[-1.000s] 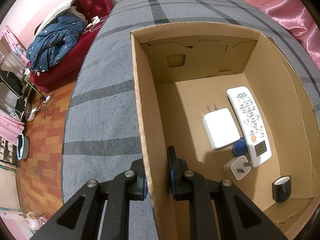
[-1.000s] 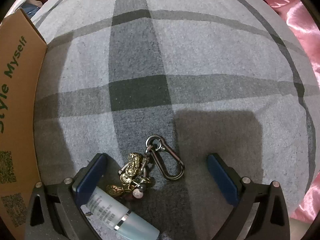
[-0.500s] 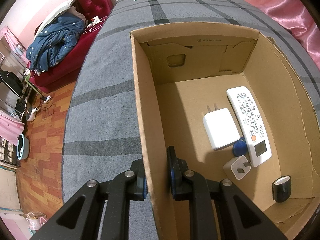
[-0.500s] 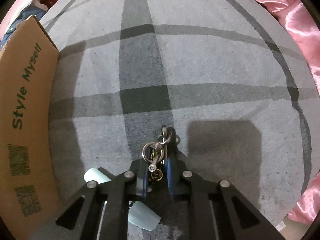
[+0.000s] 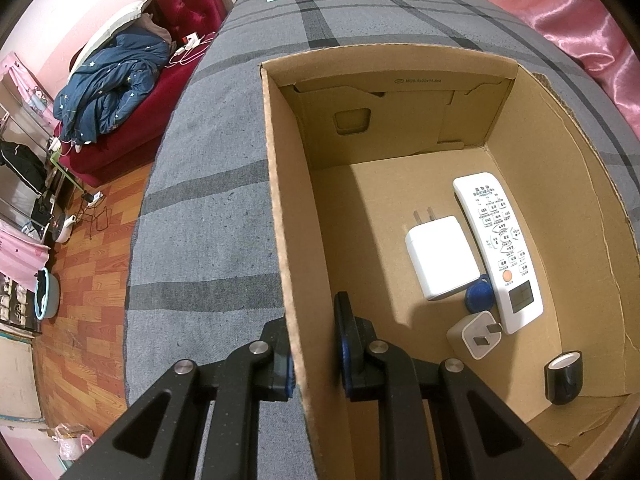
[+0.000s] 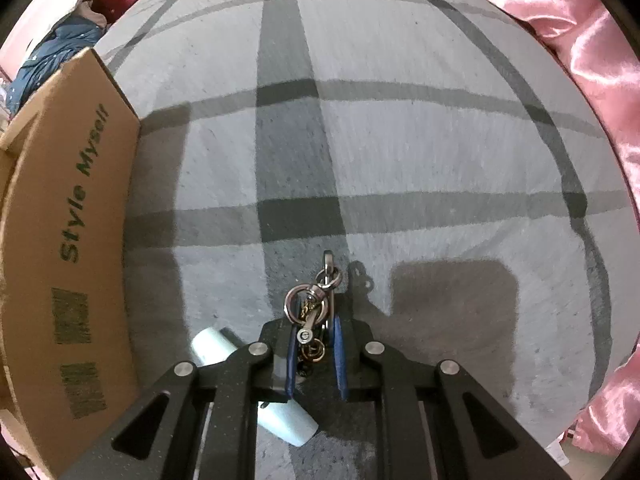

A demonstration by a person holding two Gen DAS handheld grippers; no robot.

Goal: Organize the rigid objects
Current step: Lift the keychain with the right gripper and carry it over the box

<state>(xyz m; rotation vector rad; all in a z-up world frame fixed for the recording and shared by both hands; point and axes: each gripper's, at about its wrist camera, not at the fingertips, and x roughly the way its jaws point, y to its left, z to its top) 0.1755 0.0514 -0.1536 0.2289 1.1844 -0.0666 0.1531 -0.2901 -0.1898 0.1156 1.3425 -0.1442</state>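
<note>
My left gripper (image 5: 314, 354) is shut on the left wall of the open cardboard box (image 5: 276, 200), one finger outside and one inside. In the box lie a white remote (image 5: 498, 250), a large white charger (image 5: 440, 258), a small white plug (image 5: 478, 334), a blue round thing (image 5: 478, 298) and a black cylinder (image 5: 563, 376). My right gripper (image 6: 314, 354) is shut on a keychain (image 6: 314, 300) with a carabiner and brass charms, lifted above the grey plaid cover. A pale blue tube (image 6: 286, 422) lies on the cover under this gripper, partly hidden by it.
The box's outer wall (image 6: 68, 264) stands left of my right gripper. Grey plaid bedcover (image 6: 400, 140) spreads ahead. Pink satin fabric (image 6: 580, 32) edges the right side. A red sofa with a blue coat (image 5: 108, 88) and wooden floor (image 5: 84, 280) lie left of the bed.
My right gripper has closed on the keychain and lifted it off the cover; the tube stays behind. The left gripper and the box have not moved.
</note>
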